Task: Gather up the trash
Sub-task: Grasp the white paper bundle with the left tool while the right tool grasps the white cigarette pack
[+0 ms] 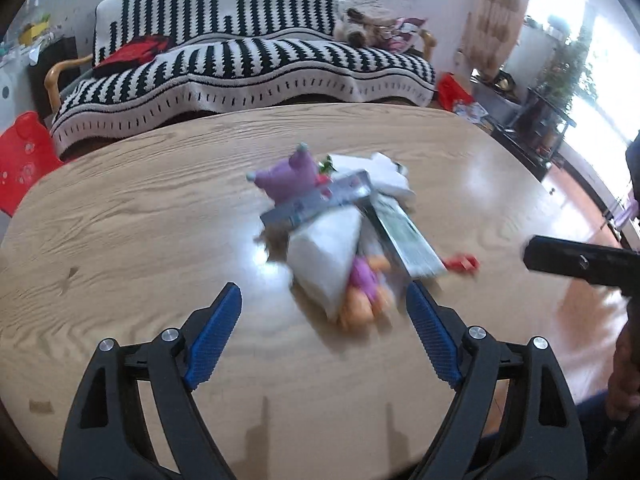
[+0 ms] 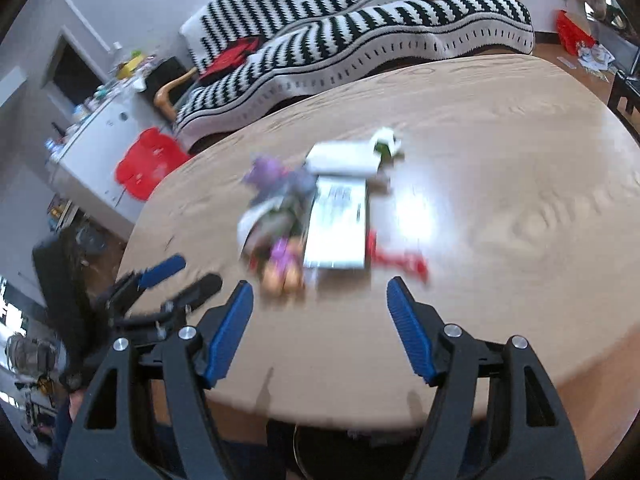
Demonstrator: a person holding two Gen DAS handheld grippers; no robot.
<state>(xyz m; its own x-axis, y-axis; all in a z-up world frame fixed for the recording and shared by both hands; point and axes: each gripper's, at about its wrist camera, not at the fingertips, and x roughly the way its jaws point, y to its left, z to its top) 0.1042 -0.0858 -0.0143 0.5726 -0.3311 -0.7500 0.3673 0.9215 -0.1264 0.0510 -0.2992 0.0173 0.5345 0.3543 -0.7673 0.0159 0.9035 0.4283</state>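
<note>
A blurred heap of trash and toys lies mid-table: a white crumpled paper (image 1: 326, 260), a flat silver-green package (image 1: 404, 236) (image 2: 340, 228), a white box (image 1: 384, 172) (image 2: 344, 158), a purple plush toy (image 1: 286, 176) (image 2: 268, 174), a small purple-orange figure (image 1: 364, 292) (image 2: 282, 268) and a red wrapper (image 1: 464, 262) (image 2: 400, 258). My left gripper (image 1: 324, 300) is open and empty, just short of the heap. My right gripper (image 2: 320, 292) is open and empty, just short of the package. The left gripper also shows in the right wrist view (image 2: 180, 276).
The oval wooden table (image 1: 140, 220) (image 2: 500, 160) carries the heap. Behind it stands a sofa with a black-and-white striped cover (image 1: 248, 60) (image 2: 360, 32). A red stool (image 1: 22, 156) (image 2: 148, 164) stands at the table's left. A dark bin opening (image 2: 340, 452) sits below the near table edge.
</note>
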